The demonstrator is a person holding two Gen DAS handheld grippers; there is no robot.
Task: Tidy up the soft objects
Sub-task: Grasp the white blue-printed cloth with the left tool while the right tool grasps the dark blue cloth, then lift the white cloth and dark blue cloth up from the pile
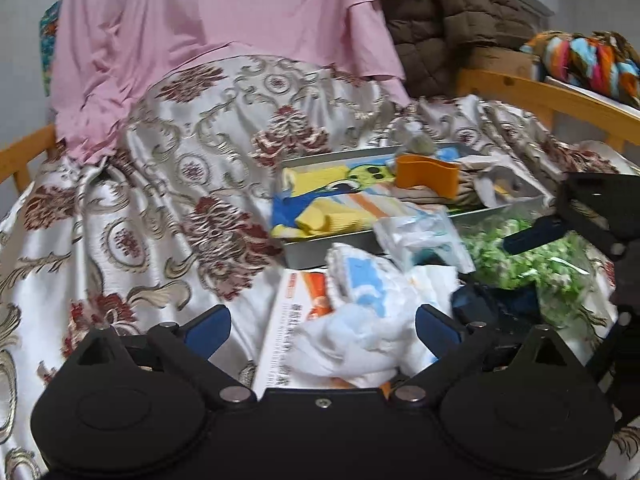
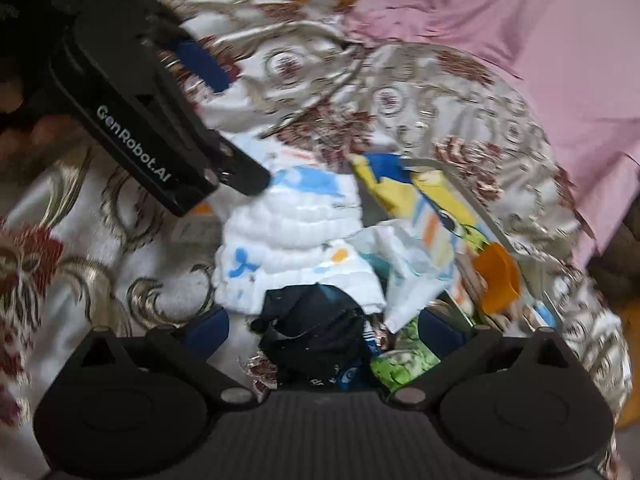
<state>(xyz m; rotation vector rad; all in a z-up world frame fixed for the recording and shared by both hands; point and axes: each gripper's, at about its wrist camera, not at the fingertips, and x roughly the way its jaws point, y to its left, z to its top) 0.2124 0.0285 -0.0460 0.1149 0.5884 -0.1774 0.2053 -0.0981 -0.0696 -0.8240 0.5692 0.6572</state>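
A heap of soft things lies on a glossy satin bedspread [image 1: 132, 216] woven with dark red flowers and gold scrolls, a smooth pink sheet [image 1: 208, 32] draped behind it. The left gripper [image 1: 322, 330] stands with its blue-padded jaws spread wide — a puffy, ridged white cloth [image 1: 360, 308] with pale blue prints bunches between them, not pinched. The right gripper [image 2: 323, 330] is equally wide open above a crumpled black garment [image 2: 316, 332] and a green-and-white speckled bag [image 2: 404, 356]. Just beyond sits a shallow grey metal tray [image 1: 320, 246] holding a yellow-and-blue cartoon cloth [image 1: 320, 196] and a curved orange piece [image 1: 426, 174].
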